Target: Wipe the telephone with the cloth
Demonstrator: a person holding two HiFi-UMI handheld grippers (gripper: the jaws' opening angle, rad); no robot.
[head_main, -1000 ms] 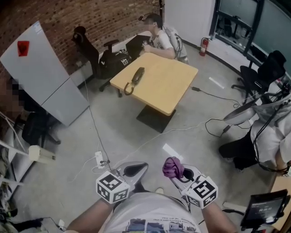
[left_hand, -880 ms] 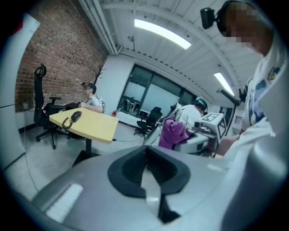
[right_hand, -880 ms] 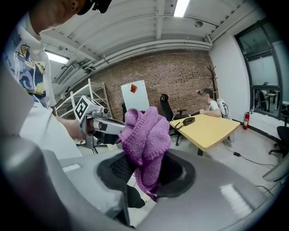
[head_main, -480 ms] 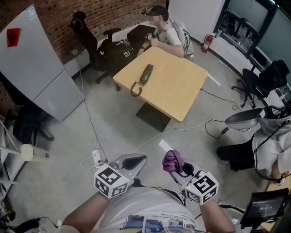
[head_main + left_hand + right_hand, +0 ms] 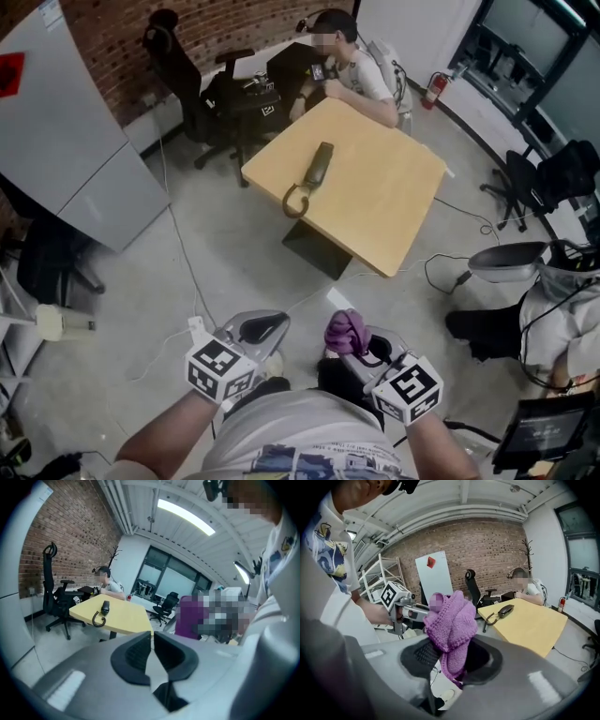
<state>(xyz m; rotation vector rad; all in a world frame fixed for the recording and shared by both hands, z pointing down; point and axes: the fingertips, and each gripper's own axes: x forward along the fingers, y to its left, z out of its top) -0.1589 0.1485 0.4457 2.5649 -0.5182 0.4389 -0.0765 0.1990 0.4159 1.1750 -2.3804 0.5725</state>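
**Plainly apart: cloth in the right gripper, telephone on the far table**

The right gripper (image 5: 356, 346) is held low in front of the person's body, and its jaws pinch a bunched purple knitted cloth (image 5: 344, 329). In the right gripper view the cloth bulges up above the jaws and a fold hangs down between them.

The left gripper (image 5: 278, 322) is just beside it, at about the same height. Its jaws have just been opening by a hair and are all but pressed together, with only a thin slit between the dark pads. Nothing is between them.

The telephone (image 5: 320, 166) is a dark handset lying well away from both grippers, on a light wooden table (image 5: 394, 197) across the room. It lies near the table's left edge in the head view. Its curled cord (image 5: 294, 201) loops at the end nearer the camera, close to the table's corner.

A person (image 5: 361, 73) sits at the far side of the table, leaning an arm on it. To the left of the table stand black office chairs (image 5: 178, 58) in front of a brick wall (image 5: 122, 23). A large grey board (image 5: 66, 131) leans at the left side.

A white cable (image 5: 178, 253) runs over the grey concrete floor (image 5: 244, 262) between the table and the grippers, ending at a power strip (image 5: 199, 329) near the left gripper.
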